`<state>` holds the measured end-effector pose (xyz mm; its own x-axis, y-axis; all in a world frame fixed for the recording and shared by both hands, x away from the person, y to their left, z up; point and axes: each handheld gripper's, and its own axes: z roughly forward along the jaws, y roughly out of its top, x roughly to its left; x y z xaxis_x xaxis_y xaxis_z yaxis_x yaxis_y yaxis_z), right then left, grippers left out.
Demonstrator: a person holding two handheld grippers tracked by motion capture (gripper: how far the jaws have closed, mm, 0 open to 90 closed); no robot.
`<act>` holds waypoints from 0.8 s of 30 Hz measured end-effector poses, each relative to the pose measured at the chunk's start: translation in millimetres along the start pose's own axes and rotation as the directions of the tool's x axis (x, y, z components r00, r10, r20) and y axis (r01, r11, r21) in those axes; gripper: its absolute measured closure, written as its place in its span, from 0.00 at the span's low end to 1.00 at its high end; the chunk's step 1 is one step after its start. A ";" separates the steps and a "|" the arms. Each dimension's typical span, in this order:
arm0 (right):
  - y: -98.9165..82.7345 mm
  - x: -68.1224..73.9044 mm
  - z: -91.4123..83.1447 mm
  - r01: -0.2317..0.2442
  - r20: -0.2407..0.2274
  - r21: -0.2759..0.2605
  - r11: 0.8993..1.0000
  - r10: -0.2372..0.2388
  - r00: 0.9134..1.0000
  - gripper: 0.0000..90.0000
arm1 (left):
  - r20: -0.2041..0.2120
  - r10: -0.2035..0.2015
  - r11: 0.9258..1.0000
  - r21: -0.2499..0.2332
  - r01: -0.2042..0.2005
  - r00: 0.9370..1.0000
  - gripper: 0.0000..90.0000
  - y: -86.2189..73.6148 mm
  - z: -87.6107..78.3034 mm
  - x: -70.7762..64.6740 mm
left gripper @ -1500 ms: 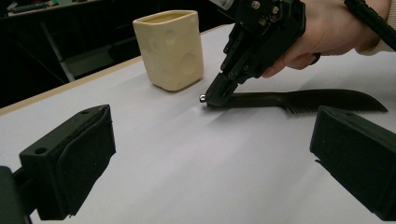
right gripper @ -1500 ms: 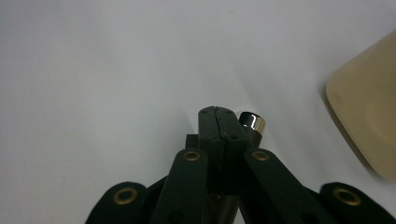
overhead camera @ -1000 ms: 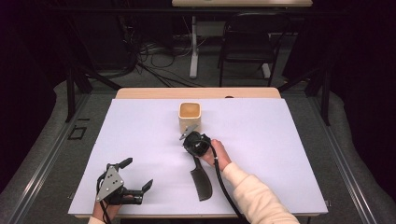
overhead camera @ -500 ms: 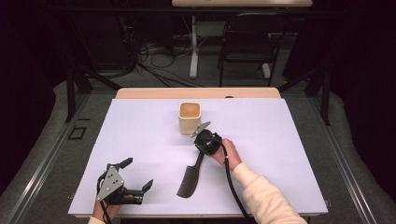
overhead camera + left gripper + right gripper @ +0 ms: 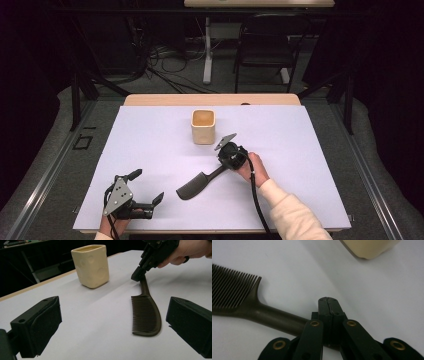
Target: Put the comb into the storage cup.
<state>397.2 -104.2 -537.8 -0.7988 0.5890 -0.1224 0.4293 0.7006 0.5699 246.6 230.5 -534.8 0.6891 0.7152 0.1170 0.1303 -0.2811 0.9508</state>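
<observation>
Right tool (image 5: 223, 167), held in a hand (image 5: 253, 167) that enters from the near edge, stands just in front of and slightly to the right of the cream cup (image 5: 203, 126). Its jaws are fully closed, the two black pads meeting along a thin seam in the right gripper view (image 5: 328, 305). Whether they pinch the end of the comb handle or merely press against it cannot be told; that view shows the handle running under the jaw links.

Dark comb (image 5: 197, 184) lies flat on the white surface (image 5: 310, 150), in front of the cup and well apart from it. Its handle points back toward the cup's right side, ending at the right tool; its toothed head lies farther from the cup. In the left gripper view the comb (image 5: 145, 313) has its teeth turned to the left of the picture, and the right tool (image 5: 138, 273) bears down on the handle tip.

Left tool (image 5: 148, 186) rests near the front edge of the surface, well in front of the cup and to its left, beside the comb's head but apart from it. Its jaws stand wide open and grip nothing. The cup (image 5: 91, 265) stands upright beyond them.
</observation>
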 end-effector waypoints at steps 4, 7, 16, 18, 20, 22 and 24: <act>-7.1 0.4 -3.9 -0.001 0.000 0.004 1.000 0.001 1.000 1.00 | 0.001 0.002 1.000 0.002 -0.002 1.000 0.00 0.1 0.0 -0.1; -12.7 1.1 -7.4 -0.012 -0.003 0.006 1.000 0.013 1.000 1.00 | 0.000 0.003 1.000 0.004 -0.003 1.000 0.00 0.0 0.1 0.0; -28.2 7.7 -14.6 -0.024 -0.013 -0.005 1.000 0.024 1.000 1.00 | -0.001 0.002 1.000 0.003 -0.002 1.000 0.00 0.0 0.3 -0.3; -30.4 9.7 -15.1 -0.010 -0.012 0.002 1.000 0.010 1.000 1.00 | 0.001 0.001 1.000 0.003 -0.001 1.000 0.00 -0.1 0.5 -0.3; -31.6 11.6 -16.0 -0.016 -0.013 0.001 1.000 0.016 1.000 1.00 | 0.001 0.003 1.000 0.004 -0.003 1.000 0.00 0.1 0.1 -0.4; -32.8 12.9 -16.6 -0.012 -0.012 0.004 1.000 0.012 1.000 1.00 | 0.000 0.001 1.000 0.003 -0.001 1.000 0.00 0.1 -0.2 -0.3; -33.4 14.7 -17.3 -0.014 -0.013 0.008 1.000 0.015 1.000 1.00 | 0.000 0.001 1.000 0.003 -0.001 1.000 0.00 0.1 -0.3 -0.1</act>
<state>363.9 -125.8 -544.6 -0.7981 0.5937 -0.1031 0.4443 0.6953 0.5649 246.2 230.5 -534.6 0.6891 0.7150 0.1179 0.1318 -0.2836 0.9498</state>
